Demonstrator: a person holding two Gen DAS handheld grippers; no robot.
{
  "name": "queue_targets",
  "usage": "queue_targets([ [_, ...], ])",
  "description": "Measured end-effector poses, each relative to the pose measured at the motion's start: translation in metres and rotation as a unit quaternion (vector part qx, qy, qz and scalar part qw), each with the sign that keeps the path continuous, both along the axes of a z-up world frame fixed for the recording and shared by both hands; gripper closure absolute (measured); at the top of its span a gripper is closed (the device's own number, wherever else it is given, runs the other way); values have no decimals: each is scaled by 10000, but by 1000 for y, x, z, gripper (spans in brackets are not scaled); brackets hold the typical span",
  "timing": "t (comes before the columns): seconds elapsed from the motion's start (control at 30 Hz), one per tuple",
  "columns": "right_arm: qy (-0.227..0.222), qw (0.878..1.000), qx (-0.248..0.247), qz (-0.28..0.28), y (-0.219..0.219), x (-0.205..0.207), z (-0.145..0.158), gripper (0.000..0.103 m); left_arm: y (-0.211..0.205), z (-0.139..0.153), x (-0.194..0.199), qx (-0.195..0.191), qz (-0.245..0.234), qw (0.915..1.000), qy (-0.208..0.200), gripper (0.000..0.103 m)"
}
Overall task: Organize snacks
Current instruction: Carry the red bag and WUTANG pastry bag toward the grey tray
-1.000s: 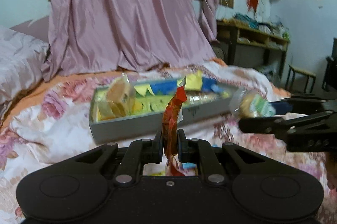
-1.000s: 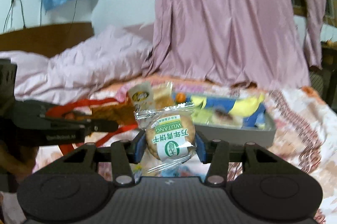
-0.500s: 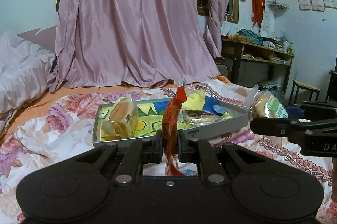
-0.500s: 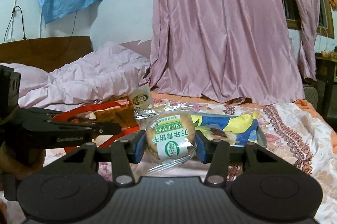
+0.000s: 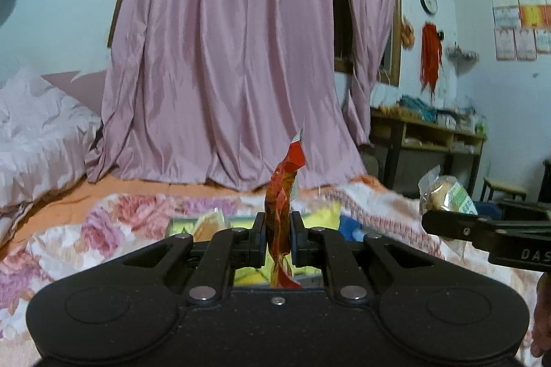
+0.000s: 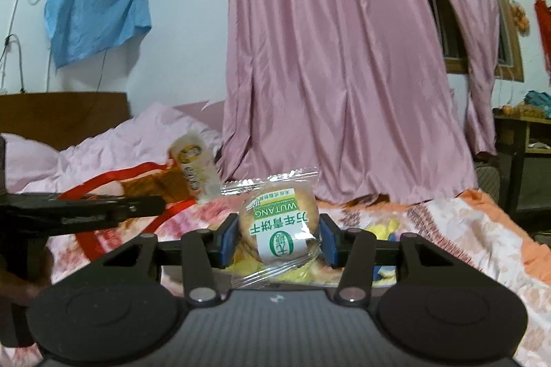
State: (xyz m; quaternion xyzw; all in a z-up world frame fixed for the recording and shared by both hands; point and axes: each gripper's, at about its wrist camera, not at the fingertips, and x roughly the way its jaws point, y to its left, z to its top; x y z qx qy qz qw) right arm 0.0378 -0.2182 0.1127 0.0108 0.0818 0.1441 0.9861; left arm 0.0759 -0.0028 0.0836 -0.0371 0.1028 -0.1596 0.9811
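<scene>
Holding, left claw: pinched on a crumpled red wrapper, standing upright above the bed.
Holding, right claw: clamped on a clear-wrapped round biscuit with a green-white label.
Tray: low behind the left claw, mostly hidden, yellow and blue packets inside.
Backdrop: pink curtain.

red crinkled wrapper; green-white label on biscuit pack; pink curtain; floral bedspread; blue cloth.
</scene>
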Motion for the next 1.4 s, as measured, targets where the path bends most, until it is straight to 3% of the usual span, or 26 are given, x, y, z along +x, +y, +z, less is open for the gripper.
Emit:
queue_targets([
  [0.27,-216,9994,158,-208,-6,24,11,50,2,5,19,-249,155,9996,-20,89],
  [0.77,-340,9974,143,-613,-10,90,11,50,-13,-4,87,-185,282,9994,37,89],
  [1.4,267,9964,63,-797,-8,167,-37,50,-37,-43,176,-142,369,9986,345,89],
])
